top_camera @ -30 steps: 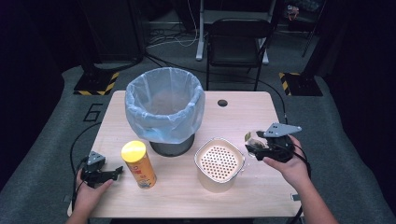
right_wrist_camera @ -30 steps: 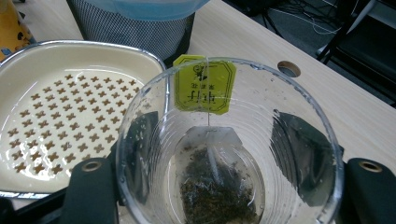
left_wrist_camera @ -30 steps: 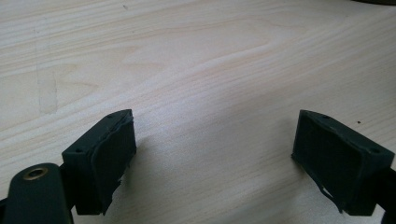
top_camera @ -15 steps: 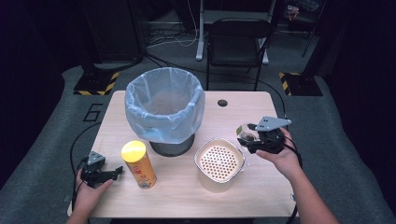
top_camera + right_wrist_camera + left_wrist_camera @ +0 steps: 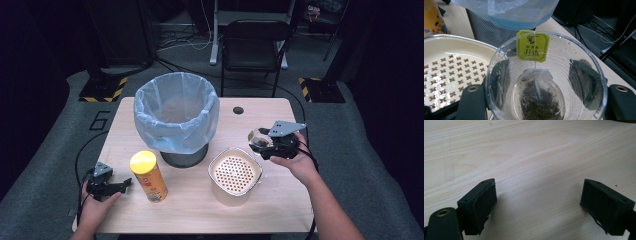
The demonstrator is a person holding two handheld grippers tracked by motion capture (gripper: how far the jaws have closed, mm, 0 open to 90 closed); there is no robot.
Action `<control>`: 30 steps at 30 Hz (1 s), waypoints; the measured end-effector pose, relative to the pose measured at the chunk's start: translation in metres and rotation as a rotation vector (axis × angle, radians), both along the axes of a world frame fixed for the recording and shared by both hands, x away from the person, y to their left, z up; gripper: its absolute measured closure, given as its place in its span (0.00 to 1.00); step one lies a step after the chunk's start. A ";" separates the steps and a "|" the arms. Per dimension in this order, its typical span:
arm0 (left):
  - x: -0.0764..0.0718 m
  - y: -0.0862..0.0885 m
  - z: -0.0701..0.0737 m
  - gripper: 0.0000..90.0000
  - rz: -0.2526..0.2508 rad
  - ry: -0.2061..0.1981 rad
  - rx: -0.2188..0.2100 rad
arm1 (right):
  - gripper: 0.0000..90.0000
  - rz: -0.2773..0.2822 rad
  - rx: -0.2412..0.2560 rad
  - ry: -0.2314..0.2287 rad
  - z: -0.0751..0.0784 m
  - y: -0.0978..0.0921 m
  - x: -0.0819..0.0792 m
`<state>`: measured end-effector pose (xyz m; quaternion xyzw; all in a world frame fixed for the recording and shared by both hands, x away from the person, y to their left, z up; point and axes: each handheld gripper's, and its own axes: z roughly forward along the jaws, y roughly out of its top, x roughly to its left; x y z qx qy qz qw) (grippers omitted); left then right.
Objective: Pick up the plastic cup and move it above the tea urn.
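Note:
My right gripper (image 5: 261,140) is shut on a clear plastic cup (image 5: 257,135), held just above the table at the right of a cream strainer bowl (image 5: 235,172). In the right gripper view the cup (image 5: 574,50) sits between the two black jaws of my right gripper (image 5: 541,85). It holds a wet tea bag (image 5: 537,100), whose yellow tag (image 5: 532,46) hangs on the far wall. My left gripper (image 5: 121,184) rests on the table at the front left, open, with bare wood between its pads (image 5: 482,202).
A bin with a blue plastic liner (image 5: 176,117) stands at the table's middle back, close behind the cup in the right gripper view (image 5: 506,12). A yellow snack can (image 5: 148,176) stands upright beside my left gripper. A black chair (image 5: 255,45) is beyond the table.
My right gripper has carried the cup leftward, from the table's right edge to beside the strainer bowl. The left gripper has stayed put.

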<state>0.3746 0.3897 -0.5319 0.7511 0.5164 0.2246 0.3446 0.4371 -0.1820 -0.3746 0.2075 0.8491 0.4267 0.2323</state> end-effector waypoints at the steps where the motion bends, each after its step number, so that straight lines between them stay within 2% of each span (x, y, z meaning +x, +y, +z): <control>1: 0.000 0.000 0.000 0.15 0.000 0.000 0.001 | 0.37 0.002 -0.006 -0.001 0.000 0.001 0.000; 9: 0.000 0.000 0.000 0.15 -0.002 -0.001 0.006 | 0.37 0.030 -0.015 -0.027 0.003 0.008 0.003; 13: 0.000 0.000 0.000 0.15 -0.002 -0.001 0.005 | 0.37 0.045 -0.036 -0.052 0.006 0.012 0.003; 22: 0.000 0.000 0.000 0.15 -0.002 0.000 0.001 | 0.38 0.070 -0.086 -0.158 0.012 0.023 -0.005; 30: 0.000 0.000 0.000 0.15 0.000 0.001 -0.001 | 0.39 0.090 -0.131 -0.208 0.011 0.029 -0.010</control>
